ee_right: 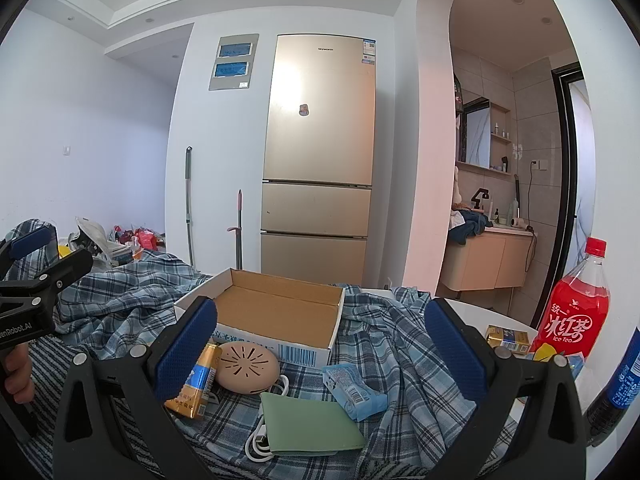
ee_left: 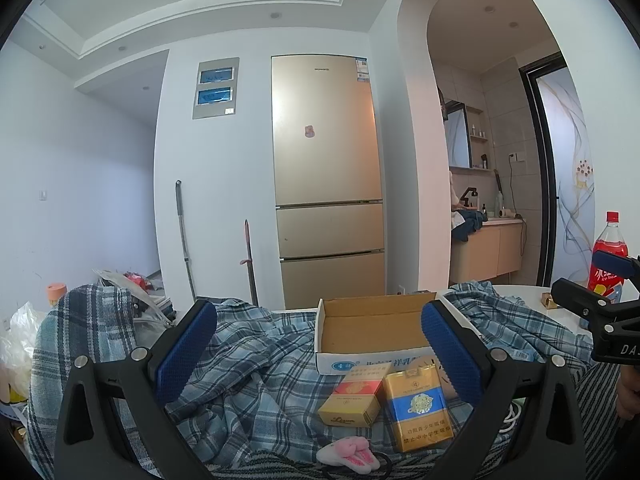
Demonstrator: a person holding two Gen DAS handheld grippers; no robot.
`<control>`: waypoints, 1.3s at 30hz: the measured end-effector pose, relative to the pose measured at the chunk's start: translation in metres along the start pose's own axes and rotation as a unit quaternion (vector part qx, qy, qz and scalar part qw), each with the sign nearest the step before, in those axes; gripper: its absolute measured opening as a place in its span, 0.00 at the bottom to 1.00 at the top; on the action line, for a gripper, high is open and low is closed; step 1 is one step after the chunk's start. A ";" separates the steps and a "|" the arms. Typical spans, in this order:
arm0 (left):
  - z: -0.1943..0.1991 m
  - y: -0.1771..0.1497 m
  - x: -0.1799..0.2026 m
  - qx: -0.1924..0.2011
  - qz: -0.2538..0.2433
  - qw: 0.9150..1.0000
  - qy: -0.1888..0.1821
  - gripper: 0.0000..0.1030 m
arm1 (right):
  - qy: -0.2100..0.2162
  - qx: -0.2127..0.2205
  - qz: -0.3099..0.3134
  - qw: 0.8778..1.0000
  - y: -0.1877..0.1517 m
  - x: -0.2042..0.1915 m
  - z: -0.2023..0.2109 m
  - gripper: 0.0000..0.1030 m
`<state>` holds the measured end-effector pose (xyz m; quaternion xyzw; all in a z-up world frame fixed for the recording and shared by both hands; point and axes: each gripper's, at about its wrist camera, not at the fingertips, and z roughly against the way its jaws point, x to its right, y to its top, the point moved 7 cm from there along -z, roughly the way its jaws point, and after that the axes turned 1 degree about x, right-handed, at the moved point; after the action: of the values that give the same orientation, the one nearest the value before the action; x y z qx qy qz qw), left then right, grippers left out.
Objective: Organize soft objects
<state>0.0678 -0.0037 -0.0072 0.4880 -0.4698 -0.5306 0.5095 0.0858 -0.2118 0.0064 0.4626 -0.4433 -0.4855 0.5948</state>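
An open cardboard box (ee_left: 372,330) (ee_right: 280,308) sits empty on a rumpled blue plaid shirt (ee_left: 256,360) (ee_right: 400,356). My left gripper (ee_left: 318,354) is open above the shirt, with a red-gold cigarette pack (ee_left: 354,394), a gold-blue pack (ee_left: 418,408) and a small pink plush toy (ee_left: 348,454) between its fingers. My right gripper (ee_right: 320,346) is open over a pink round device (ee_right: 248,366), a blue tissue pack (ee_right: 354,390), a green wallet (ee_right: 310,424) and a white cable (ee_right: 258,440). The gold pack (ee_right: 198,380) touches its left finger.
A red ice tea bottle (ee_right: 576,308) (ee_left: 608,260), a dark blue bottle (ee_right: 618,392) and a small gold box (ee_right: 506,338) stand on the white table at the right. A fridge (ee_right: 320,152) is behind. Bags and clutter (ee_left: 132,284) lie at the left.
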 end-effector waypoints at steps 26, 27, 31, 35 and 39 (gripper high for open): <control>0.002 0.001 0.001 0.007 -0.001 1.000 0.000 1.00 | 0.000 0.002 0.001 1.000 0.000 0.001 0.001 1.00; 0.002 0.001 0.001 0.007 0.000 1.000 0.000 1.00 | 0.000 0.002 0.001 1.000 0.000 0.001 0.001 1.00; 0.002 0.000 0.002 0.006 -0.001 1.000 0.000 1.00 | 0.000 0.001 0.001 1.000 0.000 0.001 0.001 1.00; 0.001 -0.001 0.002 0.005 -0.002 1.000 -0.001 1.00 | 0.000 0.001 0.001 1.000 0.000 0.000 0.001 1.00; 0.001 -0.002 0.002 0.002 -0.006 1.000 0.000 1.00 | 0.002 -0.002 0.001 1.000 0.002 0.002 0.000 1.00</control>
<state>0.0670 -0.0057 -0.0097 0.4915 -0.4682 -0.5326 0.5056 0.0865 -0.2136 0.0087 0.4617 -0.4415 -0.4854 0.5969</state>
